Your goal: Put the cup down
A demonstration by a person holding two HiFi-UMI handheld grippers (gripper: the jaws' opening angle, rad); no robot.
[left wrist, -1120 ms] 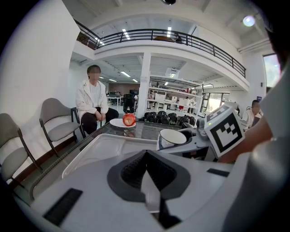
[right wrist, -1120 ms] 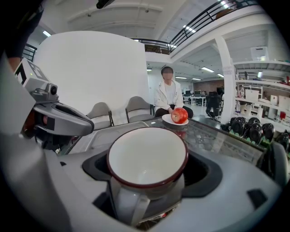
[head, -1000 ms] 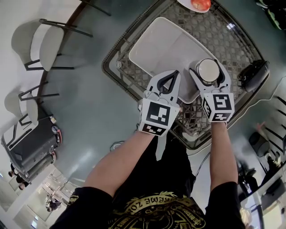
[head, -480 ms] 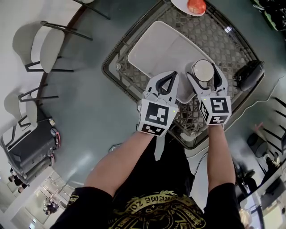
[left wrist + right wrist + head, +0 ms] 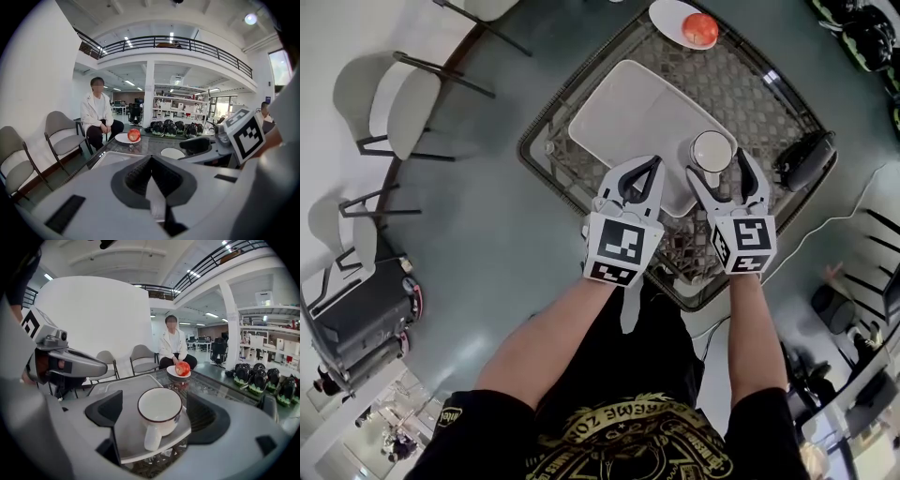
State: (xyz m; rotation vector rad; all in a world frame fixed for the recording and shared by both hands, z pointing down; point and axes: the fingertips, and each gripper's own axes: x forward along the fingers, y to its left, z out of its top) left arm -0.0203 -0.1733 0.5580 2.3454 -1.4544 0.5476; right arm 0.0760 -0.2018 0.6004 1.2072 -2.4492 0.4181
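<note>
Cup is sitting upright on the near corner of the white tray, which is lying on the glass table. Its handle is pointing back toward the right gripper. That gripper's jaws are standing wide, one on each side of the cup, with a gap showing on both sides, so nothing is gripping it. The put-down is looking done.

Left gripper is hovering just beside the right one over the tray's near edge, with its jaws pressed together and nothing between them.

Handling, as a judgement:
- The cup is a white mug with a dark rim line. It looks like ceramic or enamel, and the inside looks empty.
- It is likely light, rigid and smooth-walled, so a bit slippery for the pads and prone to chipping if knocked against tray or glass.
- The best hold is across the round body from both sides, below the rim. The handle is too thin and rounded for a steady pinch.
- It is standing close to the tray's corner, so a nudge could be tipping it off the edge.

Writing: no brand or label is showing on the cup or tray. The black-and-white square markers on the gripper cubes are patterns only. Gold print on the person's black shirt is too cut off to read. An apple is sitting on a plate at the far side.
</note>
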